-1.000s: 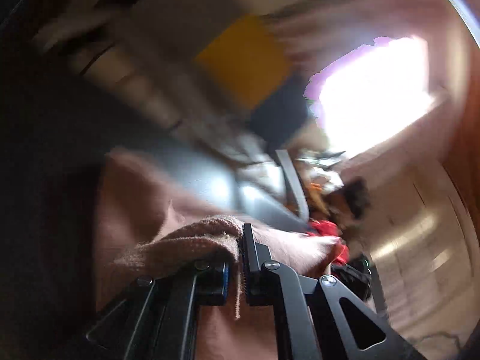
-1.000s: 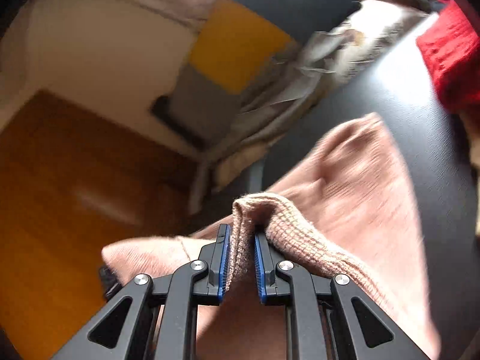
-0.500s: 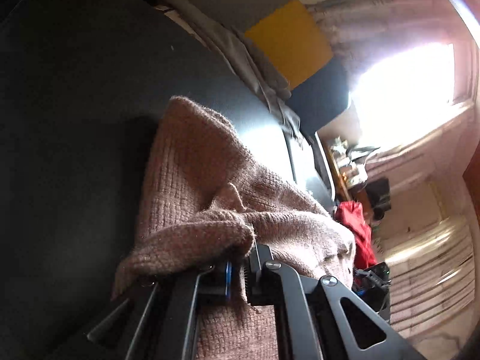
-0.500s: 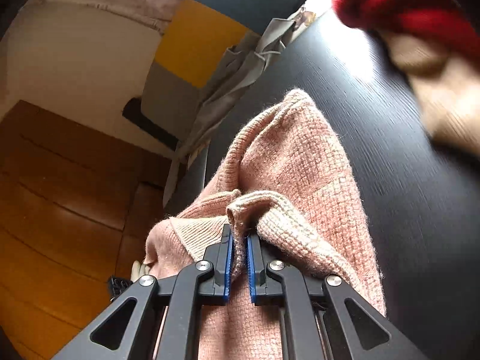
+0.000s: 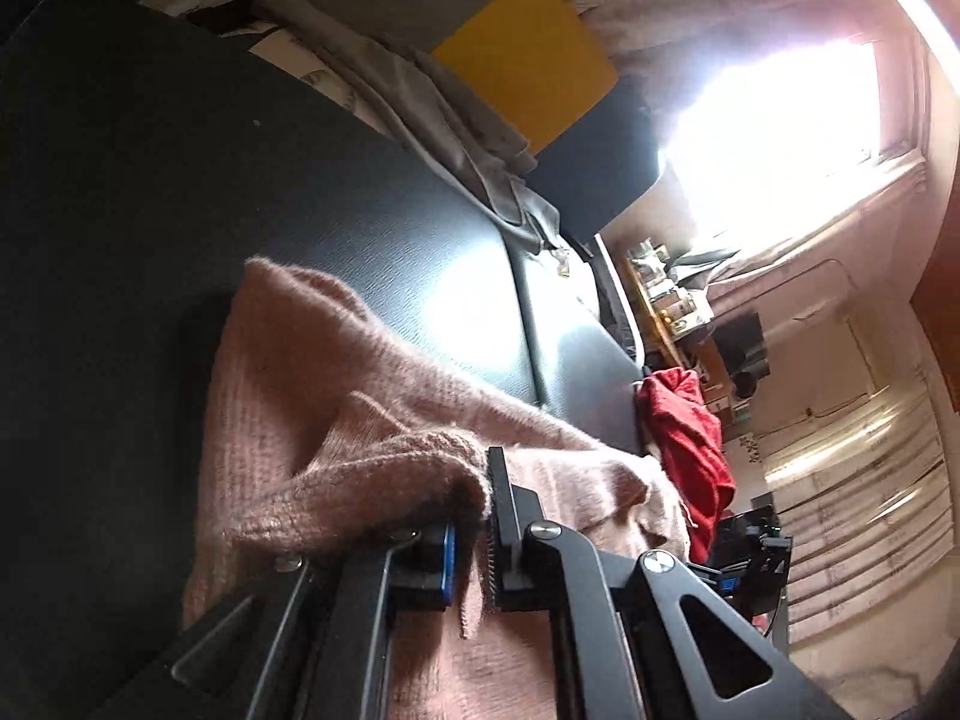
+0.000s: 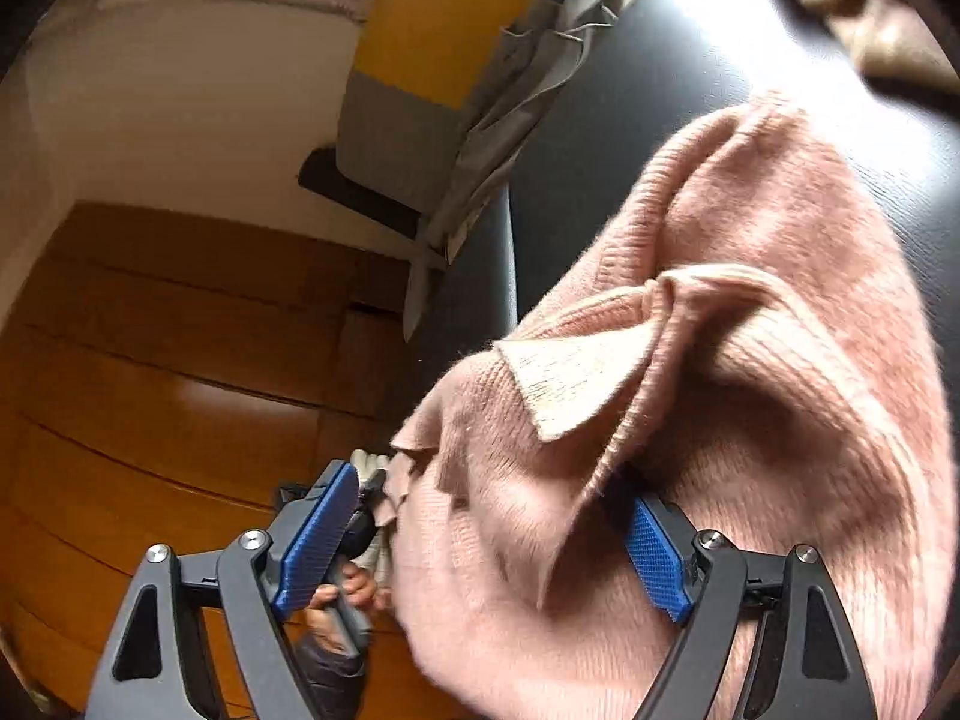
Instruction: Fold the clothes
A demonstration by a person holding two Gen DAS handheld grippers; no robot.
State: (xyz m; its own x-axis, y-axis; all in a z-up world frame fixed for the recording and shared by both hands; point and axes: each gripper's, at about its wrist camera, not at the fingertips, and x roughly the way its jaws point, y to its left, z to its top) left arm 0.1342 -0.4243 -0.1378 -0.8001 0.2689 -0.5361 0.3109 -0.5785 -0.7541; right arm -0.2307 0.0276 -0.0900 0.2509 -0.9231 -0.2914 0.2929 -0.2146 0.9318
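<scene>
Pink sweater (image 5: 336, 396): lies bunched on the dark bench (image 5: 180, 192), one corner stretched away across the surface, the near part heaped under both tools.
Left tool (image 5: 474, 516): pressed together on a rolled knit edge of the pink sweater; a loose thread hangs down below the pads.
Right tool (image 6: 480, 540): spread wide, having just been opening; blue pads (image 6: 654, 552) stand apart with the pink sweater lying loose between them, right pad touching a fold, left pad clear of the cloth.
Collar flap (image 6: 570, 378): paler ribbed piece folded over on top of the heap, ahead of the right tool.
Red garment (image 5: 690, 432): crumpled at the far edge of the bench, beyond the pink sweater, apart from it.
Grey cloth (image 6: 510, 138): draped over the bench's far end, beside a yellow and grey cushion (image 6: 432, 24).
Hand (image 6: 342, 594): seen past the right tool's left finger, gripping the other tool's handle.
Floor (image 6: 150, 360): wooden, below the bench edge.
</scene>
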